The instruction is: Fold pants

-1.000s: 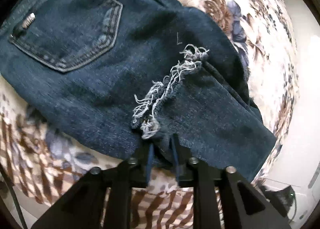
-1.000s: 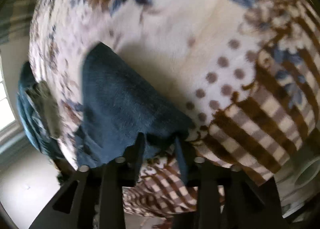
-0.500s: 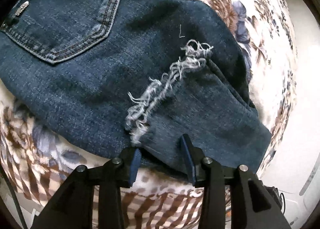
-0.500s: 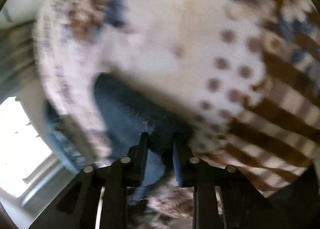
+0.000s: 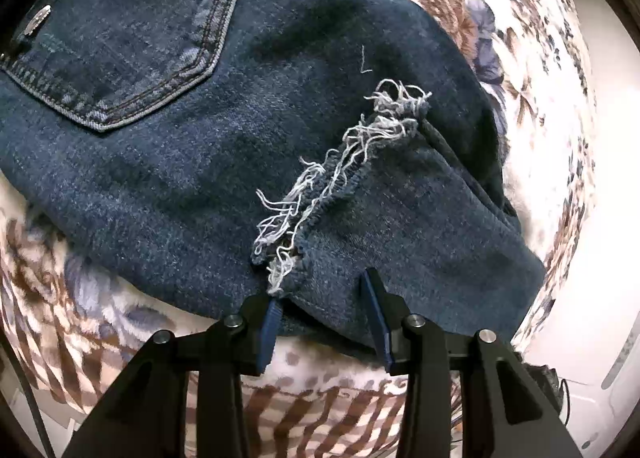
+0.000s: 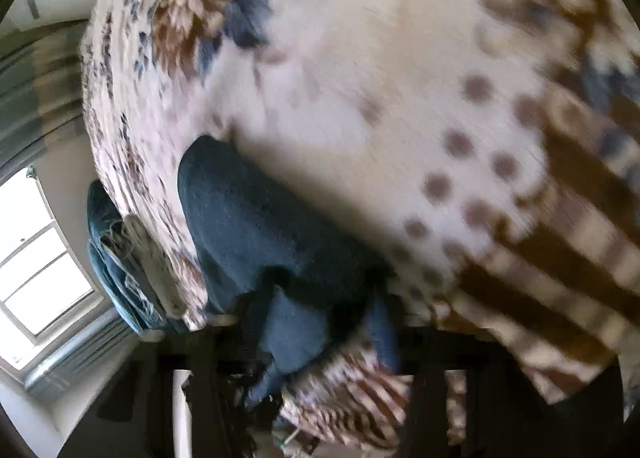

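Currently mid-fold: jeans [image 5: 248, 145] lie on patterned bed [image 5: 532, 57], frayed hem doubled over seat. Left tool [image 5: 324, 316] stands partly open astride fold edge, gripping nothing. Right tool [image 6: 324, 322] has jaws just widened slightly, denim between; grip unclear in blur. Next: secure edge, make next fold.

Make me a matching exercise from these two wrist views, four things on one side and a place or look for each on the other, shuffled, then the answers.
Column one:
1. back pocket
2. frayed hem
3. blanket
4. left hand-held gripper

Column two:
A. loose pale threads, lying on the folded denim
B. floral, brown and blue, under the jeans
C. upper left of the left view, light stitching
D. blue pads apart at the denim's near edge

Pairs: 1-C, 2-A, 3-B, 4-D
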A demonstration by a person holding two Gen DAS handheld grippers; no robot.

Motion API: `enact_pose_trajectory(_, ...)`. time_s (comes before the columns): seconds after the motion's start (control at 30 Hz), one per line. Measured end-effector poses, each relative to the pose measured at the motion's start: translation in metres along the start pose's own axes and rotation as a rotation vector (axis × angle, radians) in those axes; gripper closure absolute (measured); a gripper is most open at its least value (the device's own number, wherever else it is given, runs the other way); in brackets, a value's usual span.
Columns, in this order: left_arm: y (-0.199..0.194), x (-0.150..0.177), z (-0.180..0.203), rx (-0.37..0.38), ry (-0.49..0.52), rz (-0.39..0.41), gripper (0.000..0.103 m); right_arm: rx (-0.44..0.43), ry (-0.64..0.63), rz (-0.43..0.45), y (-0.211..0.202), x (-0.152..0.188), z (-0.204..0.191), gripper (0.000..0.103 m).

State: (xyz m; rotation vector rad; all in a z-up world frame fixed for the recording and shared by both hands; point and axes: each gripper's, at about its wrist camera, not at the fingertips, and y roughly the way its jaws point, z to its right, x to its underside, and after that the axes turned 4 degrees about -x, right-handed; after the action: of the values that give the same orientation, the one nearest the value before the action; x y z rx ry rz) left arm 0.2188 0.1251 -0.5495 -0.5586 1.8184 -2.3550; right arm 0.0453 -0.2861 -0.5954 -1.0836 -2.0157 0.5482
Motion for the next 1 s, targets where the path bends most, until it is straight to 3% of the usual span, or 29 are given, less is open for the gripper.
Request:
enact_pose_trajectory(0.03, 0.001, -0.001, 0.0, 0.003, 0.001, -0.001, 0.067, -0.045, 0.016, 0.0, 0.002, 0.0, 0.0, 0.077)
enact_pose_trajectory(0.07, 0.001, -0.001, -0.001, 0.006, 0.002, -0.002, 0.067, -0.184, 0.039, -0.016, 0.002, 0.003, -0.001, 0.079)
enact_pose_trajectory(0.1, 0.003, -0.002, -0.003, 0.01, 0.001, -0.003, 0.067, -0.249, 0.027, -0.021, -0.001, 0.005, -0.005, 0.08)
enact_pose_trajectory(0.13, 0.005, -0.002, -0.006, 0.013, -0.003, -0.003, 0.067, -0.242, 0.001, -0.012, -0.004, 0.007, -0.008, 0.08)
enact_pose_trajectory(0.2, 0.007, -0.003, -0.009, 0.016, -0.007, -0.006, 0.067, -0.153, -0.015, -0.015, 0.0, 0.004, -0.001, 0.078)
enact_pose_trajectory(0.23, 0.007, -0.002, -0.01, 0.023, -0.003, -0.011, 0.067, -0.031, -0.022, -0.038, 0.007, -0.001, 0.006, 0.077)
enact_pose_trajectory(0.33, -0.007, 0.002, -0.004, -0.016, 0.084, 0.003, 0.064, 0.109, -0.073, -0.065, 0.009, -0.006, -0.003, 0.052)
enact_pose_trajectory(0.4, -0.023, 0.008, 0.002, -0.081, 0.176, 0.04, 0.039, 0.256, -0.196, -0.052, 0.004, 0.003, -0.031, 0.021)
enact_pose_trajectory(0.47, -0.042, 0.015, 0.006, -0.16, 0.259, 0.112, 0.031, 0.386, -0.351, -0.028, 0.003, 0.024, -0.07, 0.011)
enact_pose_trajectory(0.53, -0.058, 0.02, 0.003, -0.183, 0.319, 0.158, 0.029, 0.523, -0.506, 0.008, 0.009, 0.047, -0.101, 0.01)
enact_pose_trajectory(0.6, -0.068, 0.018, -0.006, -0.197, 0.336, 0.189, 0.013, 0.663, -0.691, 0.045, 0.025, 0.074, -0.131, 0.007)
enact_pose_trajectory(0.67, -0.078, 0.009, -0.022, -0.215, 0.326, 0.215, 0.007, 0.811, -0.908, 0.099, 0.055, 0.11, -0.158, 0.007)
enact_pose_trajectory(0.77, -0.088, -0.012, -0.052, -0.207, 0.264, 0.213, 0.007, 0.847, -1.0, 0.106, 0.087, 0.143, -0.177, 0.007)
enact_pose_trajectory(0.9, -0.102, -0.038, -0.098, -0.23, 0.164, 0.252, 0.007, 0.832, -1.027, 0.097, 0.12, 0.178, -0.185, 0.007)
enact_pose_trajectory(1.0, -0.108, -0.058, -0.138, -0.206, 0.075, 0.272, 0.007, 0.832, -1.029, 0.087, 0.143, 0.201, -0.182, 0.007)
